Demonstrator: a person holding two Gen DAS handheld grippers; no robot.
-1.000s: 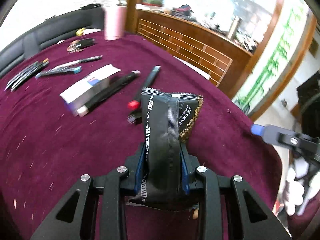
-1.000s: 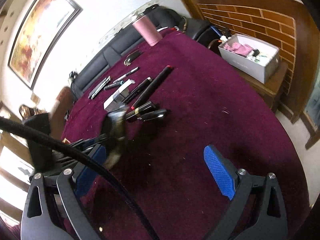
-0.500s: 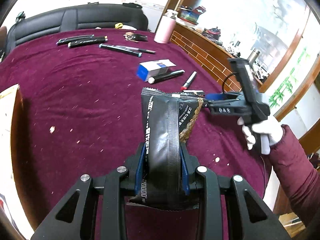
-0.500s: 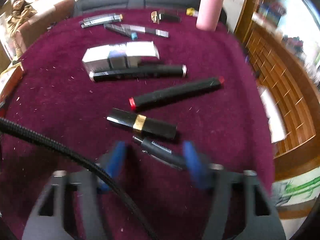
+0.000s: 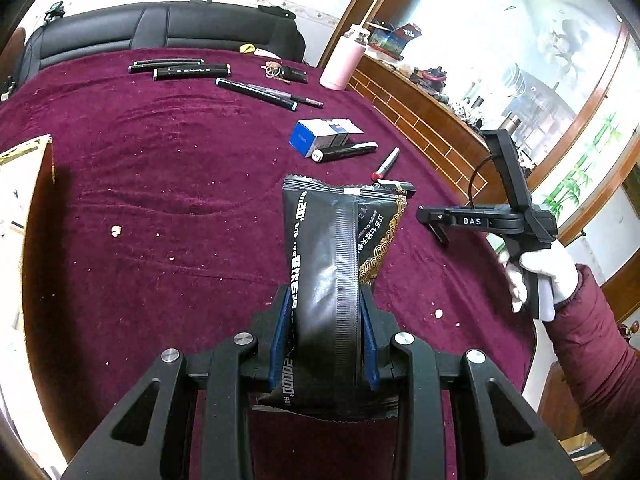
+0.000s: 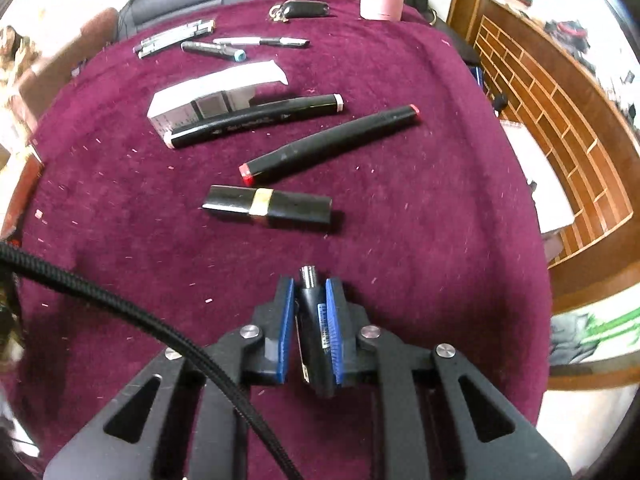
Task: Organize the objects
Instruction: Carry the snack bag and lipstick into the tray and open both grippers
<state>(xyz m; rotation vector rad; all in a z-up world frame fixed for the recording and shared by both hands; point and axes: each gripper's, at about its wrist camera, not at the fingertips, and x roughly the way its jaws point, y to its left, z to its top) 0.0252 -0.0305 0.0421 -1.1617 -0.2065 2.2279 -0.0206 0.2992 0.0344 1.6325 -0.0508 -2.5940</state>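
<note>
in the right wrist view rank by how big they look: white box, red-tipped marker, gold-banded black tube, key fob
1. white box
2. red-tipped marker
3. gold-banded black tube
4. key fob

The key fob lies farthest from the camera, so its true size is unsure.

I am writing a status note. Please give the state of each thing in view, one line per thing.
Left tongs: shut on the snack packet, held upright.
Right tongs: closing on a small black pen.
Black tube with gold band: lying flat, capped.
Red-tipped marker: lying flat.
Pink bottle: upright.

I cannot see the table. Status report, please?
Left gripper shut on snack packet. Right gripper closing around black pen. Nothing blocking.
</note>
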